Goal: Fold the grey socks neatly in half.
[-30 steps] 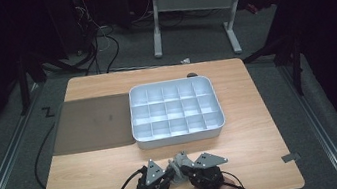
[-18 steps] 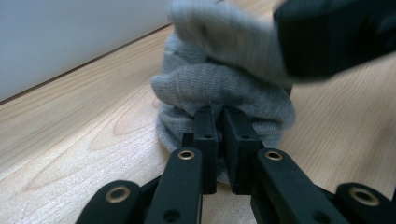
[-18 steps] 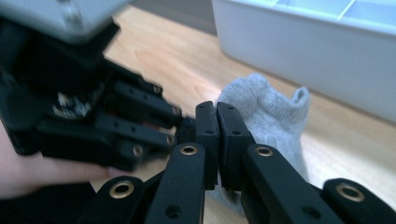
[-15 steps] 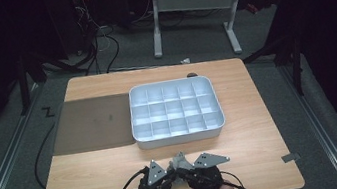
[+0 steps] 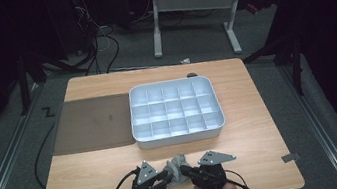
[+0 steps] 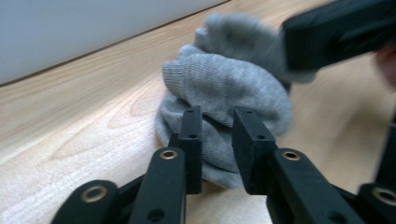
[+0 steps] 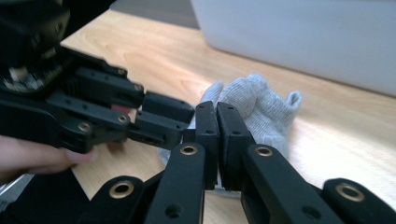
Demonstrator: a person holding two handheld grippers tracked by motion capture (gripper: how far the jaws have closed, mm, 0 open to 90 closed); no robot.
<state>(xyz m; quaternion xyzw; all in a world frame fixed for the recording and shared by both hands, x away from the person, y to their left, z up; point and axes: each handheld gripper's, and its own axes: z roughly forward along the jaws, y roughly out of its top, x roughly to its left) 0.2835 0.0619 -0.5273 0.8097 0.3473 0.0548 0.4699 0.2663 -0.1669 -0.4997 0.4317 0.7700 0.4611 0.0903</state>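
- Two grippers meet over one small grey knitted sock [image 5: 176, 166], bunched at the near edge of the table [image 5: 266, 150], at 6 o'clock from the white compartment tray [image 5: 179, 134].
- Left gripper [image 6: 217, 140]: its jaws have just been opening and now stand apart, with a fold of the sock lying in the gap and neither pad pressing on it. Judged from that, the left is letting go, so it should draw straight back and not drag the fabric with it.
- Right gripper [image 7: 217, 140]: its jaws are drawn together on a thin edge of the sock, with cloth showing past the tips toward 12 o'clock. That pinch is the only grip, so it should stay firm until the left is clear.
- The sock sits just short of the tray's near wall; a lift should go up first, then toward 12 o'clock, so the hanging end clears the rim.
- At 9 o'clock of the tray lies a dark mat [image 5: 92, 123], well apart from the work.
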